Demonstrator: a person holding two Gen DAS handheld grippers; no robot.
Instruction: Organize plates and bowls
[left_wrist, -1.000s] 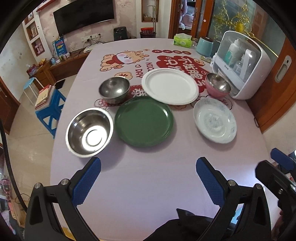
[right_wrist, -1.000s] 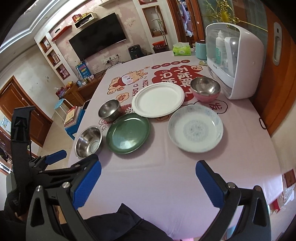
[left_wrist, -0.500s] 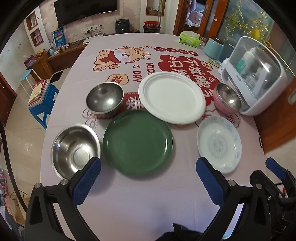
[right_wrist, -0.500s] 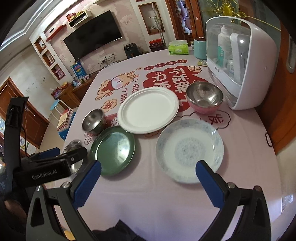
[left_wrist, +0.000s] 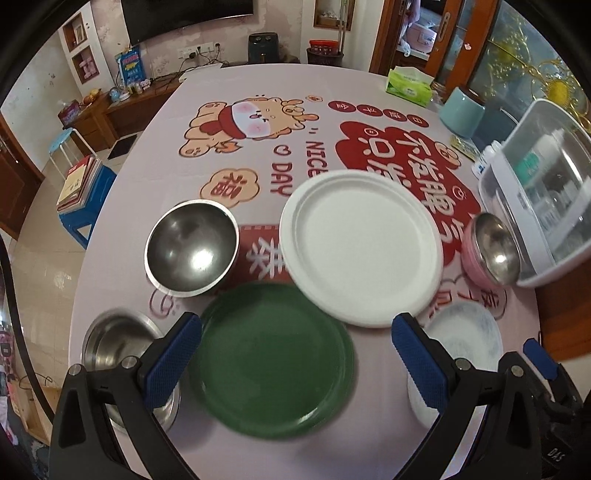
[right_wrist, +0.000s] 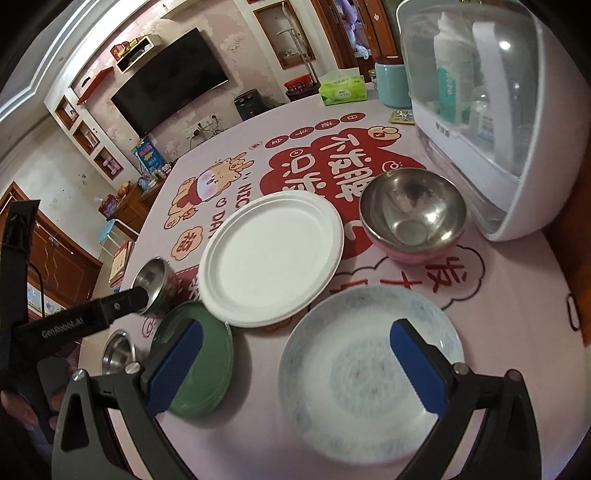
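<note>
My left gripper (left_wrist: 297, 362) hangs open over the green plate (left_wrist: 271, 360). A large white plate (left_wrist: 360, 245) overlaps the green plate's far rim. One steel bowl (left_wrist: 192, 249) stands left of the white plate, and another steel bowl (left_wrist: 116, 345) is partly hidden behind my left finger. My right gripper (right_wrist: 295, 367) is open above the near part of the patterned white plate (right_wrist: 369, 373). A pink bowl with a steel inside (right_wrist: 412, 216) stands beyond it. The green plate (right_wrist: 201, 362) lies at my right gripper's left finger.
The table carries a pink printed cloth (left_wrist: 258, 155). A white domed box with bottles (right_wrist: 487, 110) stands at the right edge, close to the pink bowl. A tissue box (left_wrist: 408, 86) and a teal canister (left_wrist: 461, 116) sit at the far right. A blue stool (left_wrist: 83, 195) stands on the floor left.
Both grippers have moved forward and lower over the table. The left now hangs above the green plate, the right above the patterned plate. The dishes have not moved.
</note>
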